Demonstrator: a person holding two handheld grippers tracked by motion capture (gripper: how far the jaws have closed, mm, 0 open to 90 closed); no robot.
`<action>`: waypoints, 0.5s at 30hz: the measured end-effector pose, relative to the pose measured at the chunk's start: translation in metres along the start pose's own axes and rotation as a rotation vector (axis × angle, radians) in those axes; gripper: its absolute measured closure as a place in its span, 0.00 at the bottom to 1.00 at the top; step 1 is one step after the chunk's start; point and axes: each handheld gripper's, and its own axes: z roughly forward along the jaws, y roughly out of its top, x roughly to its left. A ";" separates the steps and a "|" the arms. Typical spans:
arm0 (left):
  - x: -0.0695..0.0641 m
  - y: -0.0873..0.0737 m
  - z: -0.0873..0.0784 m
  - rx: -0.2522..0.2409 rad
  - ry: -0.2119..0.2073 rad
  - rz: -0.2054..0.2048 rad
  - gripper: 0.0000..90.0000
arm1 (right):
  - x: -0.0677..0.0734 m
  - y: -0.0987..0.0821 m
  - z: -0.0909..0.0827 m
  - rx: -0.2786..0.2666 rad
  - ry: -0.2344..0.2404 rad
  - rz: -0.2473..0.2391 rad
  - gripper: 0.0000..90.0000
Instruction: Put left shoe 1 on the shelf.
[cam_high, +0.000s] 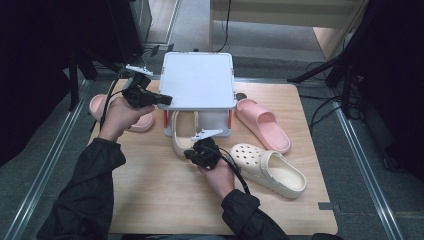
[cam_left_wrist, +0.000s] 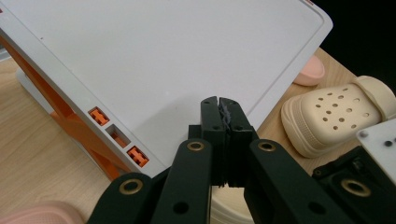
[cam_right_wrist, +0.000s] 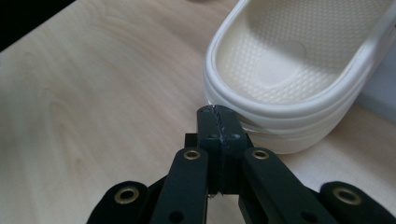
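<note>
cream clog (cam_high: 182, 134) lies half under the white shoe rack (cam_high: 199, 80) on the wooden worktop (cam_high: 150, 200), its heel touched by the right gripper (cam_right_wrist: 218, 114), jaws pressed together and holding nothing. the left gripper (cam_left_wrist: 219, 105), likewise closed and empty, rests at the rack's top panel edge, apparently steadying it. one clog looks partly stowed; its cream mate (cam_high: 270, 169) and a pink slide (cam_high: 262, 124) wait on the worktop to the right, another pink slide (cam_high: 102, 107) at left. most of the tidying seems left.
</note>
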 end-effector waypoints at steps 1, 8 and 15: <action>0.000 0.000 0.000 0.000 0.000 0.000 0.99 | -0.001 0.003 0.002 0.002 -0.006 0.002 1.00; -0.001 0.000 0.000 -0.002 0.003 0.001 0.99 | -0.007 0.016 0.015 -0.015 -0.027 -0.027 1.00; 0.000 -0.001 0.000 -0.004 0.001 0.005 0.99 | -0.013 0.031 0.031 -0.030 -0.046 -0.023 1.00</action>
